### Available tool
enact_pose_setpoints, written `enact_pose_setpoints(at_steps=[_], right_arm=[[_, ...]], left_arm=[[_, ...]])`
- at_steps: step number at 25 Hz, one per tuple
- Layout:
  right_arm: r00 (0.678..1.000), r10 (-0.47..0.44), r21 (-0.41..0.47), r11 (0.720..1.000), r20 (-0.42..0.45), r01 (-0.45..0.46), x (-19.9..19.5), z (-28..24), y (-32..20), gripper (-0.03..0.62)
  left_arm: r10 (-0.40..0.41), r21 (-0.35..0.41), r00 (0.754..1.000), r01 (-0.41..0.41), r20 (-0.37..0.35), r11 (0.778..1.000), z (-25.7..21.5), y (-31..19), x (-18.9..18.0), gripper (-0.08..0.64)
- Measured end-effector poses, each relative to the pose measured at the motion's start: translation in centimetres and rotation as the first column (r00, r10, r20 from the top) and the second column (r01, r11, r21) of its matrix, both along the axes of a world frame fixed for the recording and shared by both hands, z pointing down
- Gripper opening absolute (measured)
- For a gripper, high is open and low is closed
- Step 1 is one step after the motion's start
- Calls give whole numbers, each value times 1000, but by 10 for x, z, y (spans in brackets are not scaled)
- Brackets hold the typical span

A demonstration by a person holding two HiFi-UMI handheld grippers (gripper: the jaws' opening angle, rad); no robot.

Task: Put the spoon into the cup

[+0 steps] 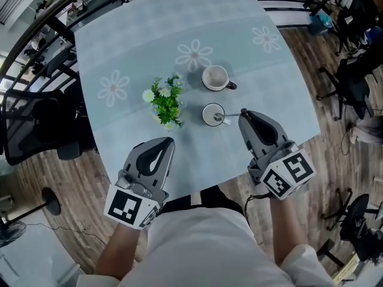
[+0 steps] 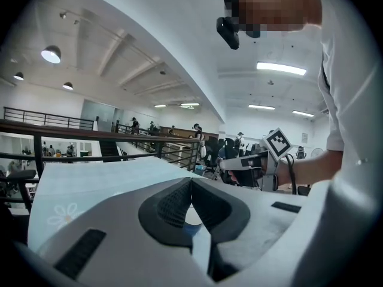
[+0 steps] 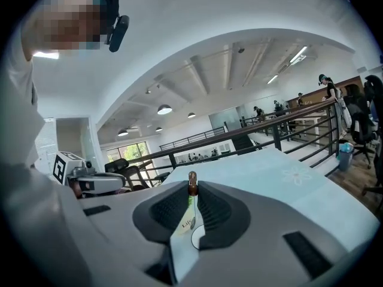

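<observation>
A small white cup (image 1: 212,114) stands on the table right of the flowers. The spoon (image 1: 222,120) lies with its bowl end in that cup and its handle pointing right. My right gripper (image 1: 243,113) is shut on the handle. In the right gripper view the spoon's brown handle tip (image 3: 192,179) sticks up between the closed fingers of the right gripper (image 3: 192,190). A second white cup with a dark handle (image 1: 216,78) stands farther back. My left gripper (image 1: 168,141) hovers near the table's front edge, left of the flowers, shut and empty; its pads (image 2: 173,203) meet.
A small pot of green and white flowers (image 1: 166,102) stands just left of the cups. The table (image 1: 131,52) wears a pale blue cloth with daisy prints. Black chairs (image 1: 36,124) and railings surround it on a wooden floor.
</observation>
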State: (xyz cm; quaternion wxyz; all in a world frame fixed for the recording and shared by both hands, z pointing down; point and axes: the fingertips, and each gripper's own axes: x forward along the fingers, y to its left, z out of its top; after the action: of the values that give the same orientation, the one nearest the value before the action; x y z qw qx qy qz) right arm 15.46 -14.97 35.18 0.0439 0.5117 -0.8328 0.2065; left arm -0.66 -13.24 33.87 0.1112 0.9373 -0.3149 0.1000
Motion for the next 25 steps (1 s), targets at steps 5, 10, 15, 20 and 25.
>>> enact_pose_setpoints(at_steps=[5,10,15,20,25], right_arm=[[999,-45,-24,999,7,45,-3,20,-16,57],[997,-73,-54,996,19,73,-4,41,-25,57],[995,-92,-87,992,27,94,-6,65,-33,57],[995,-94,-108,989,35,97,-7,83,-39,57],[995,-93,-130,987,40,97,-9,99,-42,57]], left_arm=[[-32,-18,999,32,11,999,12,-6,7,18],[-58,-23,998,58,19,998,18,-8,10,18],[-88,-45,996,89,26,995,29,-10,6,18],[-103,-67,994,106,37,992,42,-9,3,18],[-108,-76,993,110,39,991,49,-10,2,18]])
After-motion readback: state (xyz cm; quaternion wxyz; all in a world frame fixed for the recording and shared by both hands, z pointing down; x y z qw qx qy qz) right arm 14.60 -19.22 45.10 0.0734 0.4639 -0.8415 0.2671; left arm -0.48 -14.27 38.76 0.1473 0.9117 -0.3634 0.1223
